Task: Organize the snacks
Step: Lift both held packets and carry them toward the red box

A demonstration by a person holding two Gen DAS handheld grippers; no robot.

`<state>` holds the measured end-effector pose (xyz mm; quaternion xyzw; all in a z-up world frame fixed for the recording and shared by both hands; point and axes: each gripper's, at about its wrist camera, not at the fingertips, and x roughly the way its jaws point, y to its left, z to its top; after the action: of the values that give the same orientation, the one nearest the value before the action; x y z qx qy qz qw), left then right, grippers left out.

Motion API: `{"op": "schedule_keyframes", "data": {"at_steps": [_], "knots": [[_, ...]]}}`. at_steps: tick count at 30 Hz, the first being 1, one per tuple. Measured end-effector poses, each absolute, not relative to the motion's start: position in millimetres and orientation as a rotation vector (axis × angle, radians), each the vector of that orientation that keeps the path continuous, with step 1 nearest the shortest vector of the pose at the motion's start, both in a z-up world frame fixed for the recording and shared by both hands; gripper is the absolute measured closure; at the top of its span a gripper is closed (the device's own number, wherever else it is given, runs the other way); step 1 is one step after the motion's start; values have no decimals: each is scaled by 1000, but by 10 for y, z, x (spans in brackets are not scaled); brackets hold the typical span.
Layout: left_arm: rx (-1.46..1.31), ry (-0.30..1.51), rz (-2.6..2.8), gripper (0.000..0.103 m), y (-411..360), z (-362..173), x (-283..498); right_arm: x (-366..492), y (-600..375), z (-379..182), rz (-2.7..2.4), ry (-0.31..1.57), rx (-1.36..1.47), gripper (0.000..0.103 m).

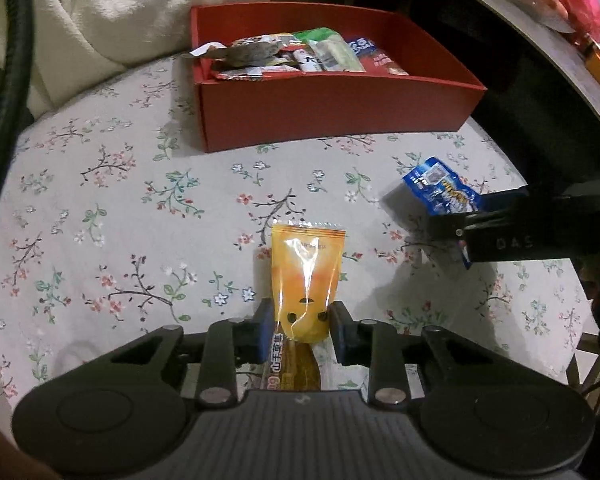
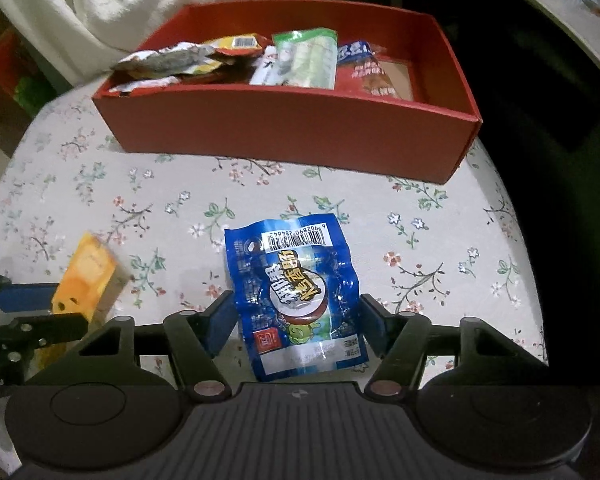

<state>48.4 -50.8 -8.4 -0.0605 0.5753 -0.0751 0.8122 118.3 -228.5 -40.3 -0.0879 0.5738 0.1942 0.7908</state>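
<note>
Dim indoor light, soft shadows on the floral cloth (image 1: 140, 200), fisheye-bent edges, slight motion blur.

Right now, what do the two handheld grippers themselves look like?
Both the left gripper and right gripper are black, with a ribbed grey body, round side discs, silver pivot pins and blue pads on the fingers. White lettering marks the right gripper's side.

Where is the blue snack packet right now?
In the right wrist view the blue snack packet lies on the flowered cloth, between the right tool's fingers, in front of the red box.
</note>
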Motion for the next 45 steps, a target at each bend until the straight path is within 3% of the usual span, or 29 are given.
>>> {"op": "schedule_keyframes", "data": {"at_steps": [45], "knots": [[-87,1031,-112,80,-439,435,802,1463,-2358,172,412,1031,39,31]]}}
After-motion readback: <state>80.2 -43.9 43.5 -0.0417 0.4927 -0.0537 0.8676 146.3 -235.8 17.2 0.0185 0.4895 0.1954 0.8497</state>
